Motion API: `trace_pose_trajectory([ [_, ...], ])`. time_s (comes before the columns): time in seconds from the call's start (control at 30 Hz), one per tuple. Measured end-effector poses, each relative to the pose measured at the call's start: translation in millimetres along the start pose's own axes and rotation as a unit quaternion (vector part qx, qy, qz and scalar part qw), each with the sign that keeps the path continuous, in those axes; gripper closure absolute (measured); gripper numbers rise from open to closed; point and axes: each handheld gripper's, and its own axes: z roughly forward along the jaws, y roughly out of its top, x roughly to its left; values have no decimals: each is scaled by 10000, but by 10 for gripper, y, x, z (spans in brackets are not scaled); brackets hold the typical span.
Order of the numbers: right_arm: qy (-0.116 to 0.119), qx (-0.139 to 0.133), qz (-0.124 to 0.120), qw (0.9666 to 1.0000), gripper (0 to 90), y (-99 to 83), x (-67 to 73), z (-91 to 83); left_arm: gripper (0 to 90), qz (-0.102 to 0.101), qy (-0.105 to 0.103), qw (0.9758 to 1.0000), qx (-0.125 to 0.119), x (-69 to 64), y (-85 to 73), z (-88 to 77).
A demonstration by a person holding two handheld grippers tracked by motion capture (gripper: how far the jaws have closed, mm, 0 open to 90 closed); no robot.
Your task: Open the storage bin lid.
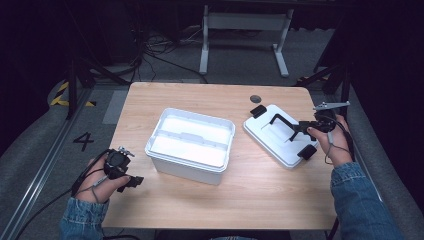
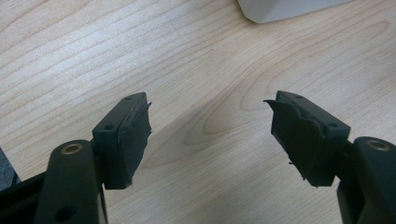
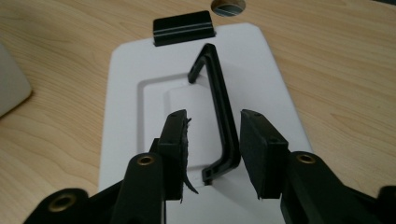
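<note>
At the left, the left gripper sits in the person's left hand low over the wooden counter, near its front left corner. In the left gripper view its 2 fingers stand wide apart with bare wood between them, and a corner of the white bin shows at the top edge.

In the middle of the counter stands the open white bin, well apart from the left gripper and just left of the lid.

Further right, the white lid lies flat on the counter, its black handle standing up from its middle and a black latch at its far end, another at its near end. A small round hole in the counter sits just beyond it.

At the right, the right gripper, held in the right hand, reaches over the lid from the counter's right edge. In the right gripper view its fingers are parted on either side of the handle's bar; the bar runs between them, close to the right-hand finger, with the pads not pressing on it.
</note>
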Motion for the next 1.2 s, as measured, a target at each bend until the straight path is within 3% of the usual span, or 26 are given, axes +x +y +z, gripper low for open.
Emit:
trace_pose_trajectory([
  [0.27,285,-134,-266,9992,603,64,289,-194,290,-11,-38,10000,-28,-10,8,-3],
  [0.6,661,-115,-456,9967,549,59,615,-402,289,53,-26,10000,-3,-23,36,-21],
  [0.77,745,-66,-585,9955,499,17,752,-448,295,-41,-98,9999,52,-44,36,-24],
  [1.1,984,-63,-672,9929,466,-88,1015,-482,294,13,-161,9999,-31,-65,6,-66],
  [1.2,1124,20,-848,9900,457,-155,1127,-435,291,62,-135,9999,-40,-62,3,-75],
])
